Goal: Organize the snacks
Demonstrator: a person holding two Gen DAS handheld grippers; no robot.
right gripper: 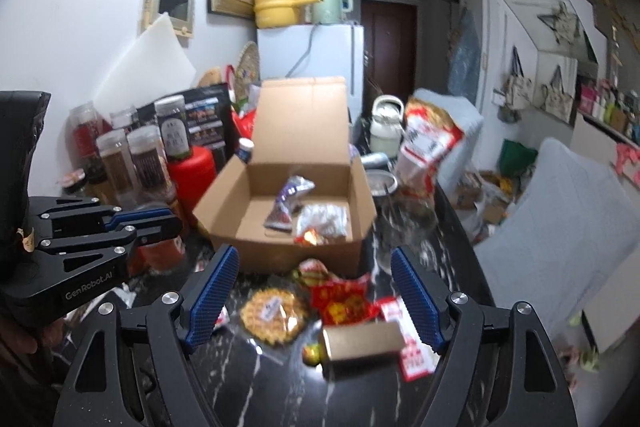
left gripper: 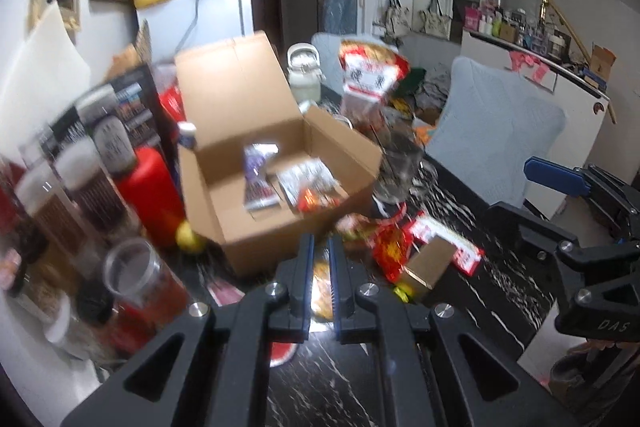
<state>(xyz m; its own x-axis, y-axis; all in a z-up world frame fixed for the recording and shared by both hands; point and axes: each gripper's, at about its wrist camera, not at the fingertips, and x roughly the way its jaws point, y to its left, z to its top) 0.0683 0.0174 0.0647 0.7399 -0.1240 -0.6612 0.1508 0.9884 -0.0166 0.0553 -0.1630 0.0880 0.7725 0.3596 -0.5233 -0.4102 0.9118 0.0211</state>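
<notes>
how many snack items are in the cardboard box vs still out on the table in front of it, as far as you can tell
In the cardboard box: 2, a purple packet and a clear packet
On the table: 5, waffle, red packet, small box, red-white packet, wrapped candy
Total: 7

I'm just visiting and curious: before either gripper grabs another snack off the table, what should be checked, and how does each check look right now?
1. Cardboard box lid up, room inside: ok.
2. Right gripper open wide enough: ok.
3. Left gripper open: not ok, it is shut.
4. Snacks in front of box, such as the waffle packet and small brown box, unobstructed: ok.
5. Pictures sharp enough for aiming: not ok, blurred.
</notes>
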